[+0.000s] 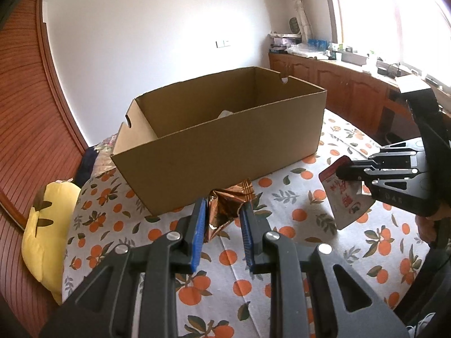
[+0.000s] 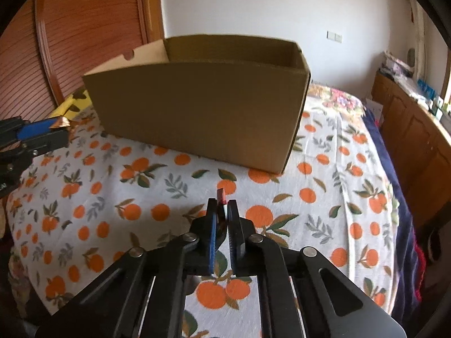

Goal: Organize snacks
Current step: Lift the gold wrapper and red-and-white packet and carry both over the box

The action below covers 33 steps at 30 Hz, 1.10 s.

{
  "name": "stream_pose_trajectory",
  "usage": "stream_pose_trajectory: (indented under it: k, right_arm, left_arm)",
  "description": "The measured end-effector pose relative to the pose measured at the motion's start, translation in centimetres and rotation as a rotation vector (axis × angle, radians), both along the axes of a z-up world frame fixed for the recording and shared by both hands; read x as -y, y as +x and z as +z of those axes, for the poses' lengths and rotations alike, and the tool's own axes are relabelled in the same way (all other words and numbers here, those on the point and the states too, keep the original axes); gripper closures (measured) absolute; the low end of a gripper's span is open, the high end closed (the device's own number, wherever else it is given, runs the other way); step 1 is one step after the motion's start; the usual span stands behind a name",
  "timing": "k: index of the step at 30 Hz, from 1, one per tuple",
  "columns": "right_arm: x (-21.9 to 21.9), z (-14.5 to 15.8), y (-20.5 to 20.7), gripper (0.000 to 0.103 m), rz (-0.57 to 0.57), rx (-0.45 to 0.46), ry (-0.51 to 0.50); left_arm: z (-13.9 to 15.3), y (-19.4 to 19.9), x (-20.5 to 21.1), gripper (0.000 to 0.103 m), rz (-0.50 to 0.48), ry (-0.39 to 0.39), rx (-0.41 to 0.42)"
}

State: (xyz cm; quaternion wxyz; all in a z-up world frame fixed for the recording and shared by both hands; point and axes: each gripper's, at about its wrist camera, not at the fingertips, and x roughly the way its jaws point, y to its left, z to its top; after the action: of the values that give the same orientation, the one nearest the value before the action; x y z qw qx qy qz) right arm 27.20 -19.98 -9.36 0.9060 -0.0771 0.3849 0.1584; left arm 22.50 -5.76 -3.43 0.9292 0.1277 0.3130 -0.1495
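Observation:
An open cardboard box (image 1: 225, 146) stands on the orange-print bedspread (image 1: 284, 253). In the left wrist view my left gripper (image 1: 223, 204) is shut on a crumpled copper foil snack packet (image 1: 225, 211), held just in front of the box's near wall. To the right, my right gripper (image 1: 341, 170) is shut on the top of a red-and-white snack pouch (image 1: 348, 200), which hangs above the spread. In the right wrist view that pouch (image 2: 221, 195) shows edge-on between the pads of the right gripper (image 2: 222, 202). The left gripper (image 2: 60, 129) with the foil packet (image 2: 63, 124) is at the left edge, and the box (image 2: 203, 112) is ahead.
Something white (image 1: 225, 113) lies inside the box, mostly hidden. A yellow plush cushion (image 1: 48, 239) sits at the bed's left edge, against a slatted wooden panel (image 1: 25, 118). Wooden cabinets (image 1: 352, 90) with clutter on top run under the window at the right.

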Motion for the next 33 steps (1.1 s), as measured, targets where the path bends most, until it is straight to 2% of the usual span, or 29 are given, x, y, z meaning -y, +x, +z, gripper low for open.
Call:
stream_pose_trajectory:
  k: [10, 18, 26, 33]
  right_arm:
    - [0.3, 2.1, -1.0, 0.100, 0.010, 0.038, 0.040]
    - [0.0, 5.7, -1.6, 0.100, 0.040, 0.109, 0.054]
    - [-0.8, 9.9, -0.3, 0.100, 0.065, 0.201, 0.051]
    - [-1.7, 13.1, 4.2, 0.100, 0.067, 0.270, 0.080]
  left_arm:
    - [0.3, -0.5, 0.0, 0.081, 0.000, -0.014, 0.006]
    - [1.8, 0.1, -0.6, 0.081, 0.007, -0.062, 0.032]
    - [4.7, 2.9, -1.0, 0.081, 0.013, -0.114, 0.085]
    - [6.7, 7.7, -1.3, 0.081, 0.027, -0.152, 0.109]
